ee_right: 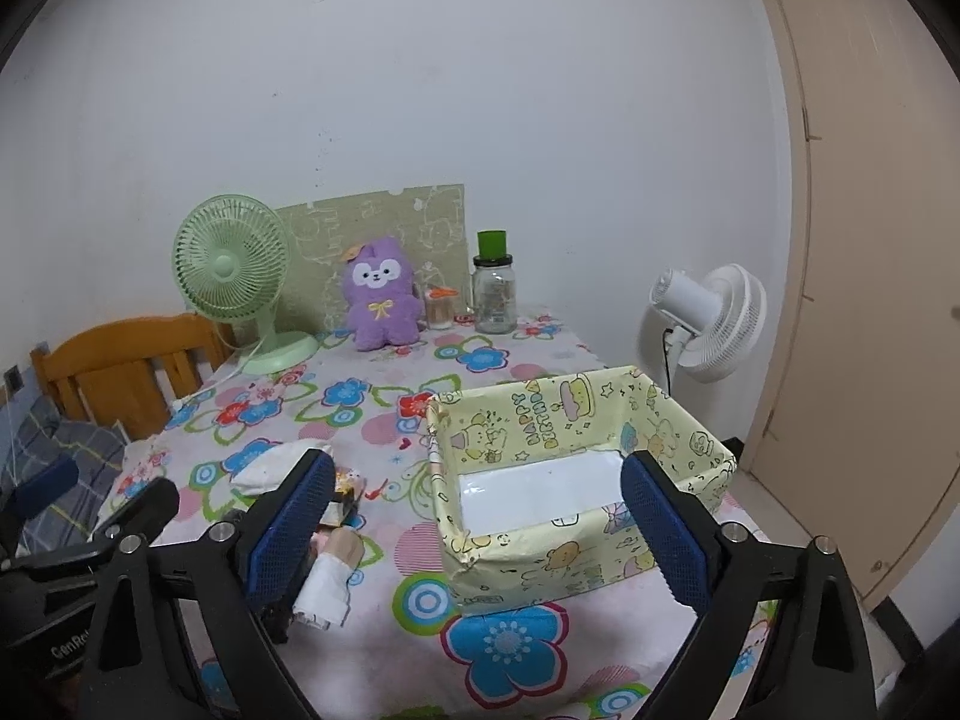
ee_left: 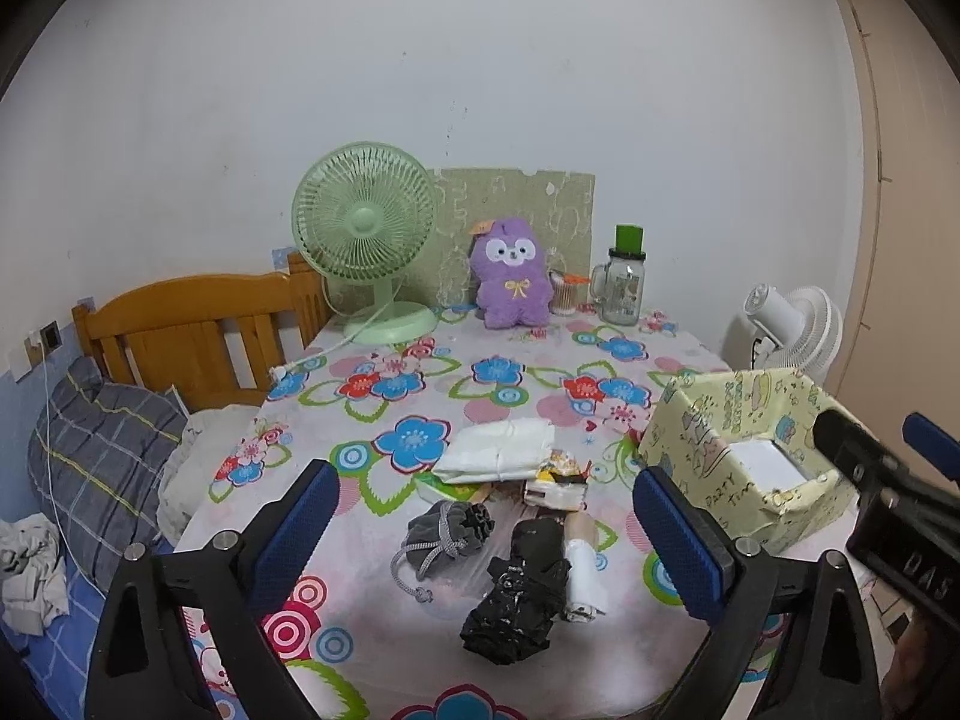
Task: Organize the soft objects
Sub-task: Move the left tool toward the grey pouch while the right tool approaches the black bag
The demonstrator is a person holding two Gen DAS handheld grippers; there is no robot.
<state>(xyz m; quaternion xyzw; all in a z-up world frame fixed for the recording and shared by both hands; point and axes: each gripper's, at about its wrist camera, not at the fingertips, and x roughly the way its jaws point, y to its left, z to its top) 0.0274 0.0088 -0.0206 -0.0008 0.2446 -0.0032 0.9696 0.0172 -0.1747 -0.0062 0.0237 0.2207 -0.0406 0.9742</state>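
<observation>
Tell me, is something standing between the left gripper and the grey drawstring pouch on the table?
Nothing visible does. The left gripper is open, and the grey drawstring pouch lies on the table directly ahead between its fingers. The black bundle lies beside it, to the right.

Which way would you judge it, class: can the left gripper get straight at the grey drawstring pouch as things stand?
Probably yes. The left gripper is open, and the grey drawstring pouch lies on the table between its fingers' line of approach, uncovered. The black bundle sits just beside it, apart enough, it seems.
</observation>
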